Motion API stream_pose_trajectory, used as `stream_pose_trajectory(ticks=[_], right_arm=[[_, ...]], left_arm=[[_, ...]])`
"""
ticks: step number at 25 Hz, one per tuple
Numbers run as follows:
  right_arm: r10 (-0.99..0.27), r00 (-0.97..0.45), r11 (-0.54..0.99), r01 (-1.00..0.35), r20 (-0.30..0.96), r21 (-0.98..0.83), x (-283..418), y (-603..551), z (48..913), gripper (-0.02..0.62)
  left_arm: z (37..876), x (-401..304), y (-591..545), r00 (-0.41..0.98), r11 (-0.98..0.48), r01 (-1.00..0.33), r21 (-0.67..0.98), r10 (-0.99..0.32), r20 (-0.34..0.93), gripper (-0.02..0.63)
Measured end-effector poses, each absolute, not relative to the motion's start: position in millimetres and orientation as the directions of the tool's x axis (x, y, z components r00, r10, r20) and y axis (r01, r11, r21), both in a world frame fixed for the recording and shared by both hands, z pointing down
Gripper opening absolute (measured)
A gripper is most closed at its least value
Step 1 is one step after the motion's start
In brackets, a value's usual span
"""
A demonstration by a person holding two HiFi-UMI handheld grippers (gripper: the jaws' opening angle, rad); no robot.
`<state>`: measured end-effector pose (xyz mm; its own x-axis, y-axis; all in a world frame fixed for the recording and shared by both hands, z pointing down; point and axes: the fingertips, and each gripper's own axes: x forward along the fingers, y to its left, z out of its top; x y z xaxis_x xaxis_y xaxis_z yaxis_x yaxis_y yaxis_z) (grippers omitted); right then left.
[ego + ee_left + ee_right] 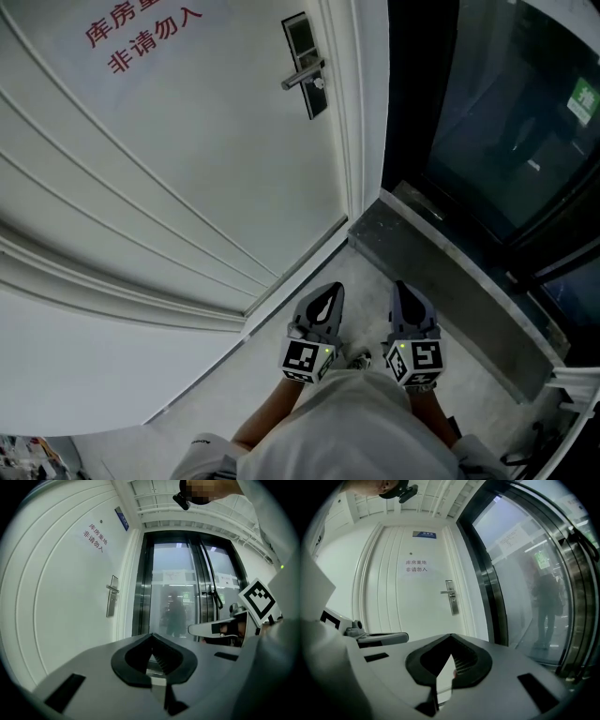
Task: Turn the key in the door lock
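Observation:
A white door (187, 159) with red characters carries a dark lock plate with a silver lever handle (305, 66) near its right edge. The same lock plate (451, 597) shows ahead in the right gripper view, and as a lock plate (111, 602) at the left in the left gripper view. A key is too small to make out. Both grippers hang low in front of the person, well short of the door. My left gripper (333, 286) is shut with its tips together and nothing between them. Beside it, my right gripper (401, 284) is shut and empty too.
Dark glass doors in a metal frame (506, 122) stand to the right of the white door. A grey stone sill (450, 272) runs along their foot. A figure shows faintly behind the glass (548, 602). A small blue sign (424, 534) sits above the red characters.

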<state>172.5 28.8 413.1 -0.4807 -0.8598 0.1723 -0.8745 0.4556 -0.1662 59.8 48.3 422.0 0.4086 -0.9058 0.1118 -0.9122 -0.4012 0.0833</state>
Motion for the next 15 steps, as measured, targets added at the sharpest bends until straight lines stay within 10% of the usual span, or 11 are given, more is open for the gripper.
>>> stream_pose_trajectory(ticks=[15], right_arm=[[-0.878, -0.436, 0.413, -0.899, 0.199, -0.148, 197, -38, 424, -0.008]], left_arm=[[431, 75, -39, 0.431, -0.422, -0.901, 0.106, -0.899, 0.084, 0.009]])
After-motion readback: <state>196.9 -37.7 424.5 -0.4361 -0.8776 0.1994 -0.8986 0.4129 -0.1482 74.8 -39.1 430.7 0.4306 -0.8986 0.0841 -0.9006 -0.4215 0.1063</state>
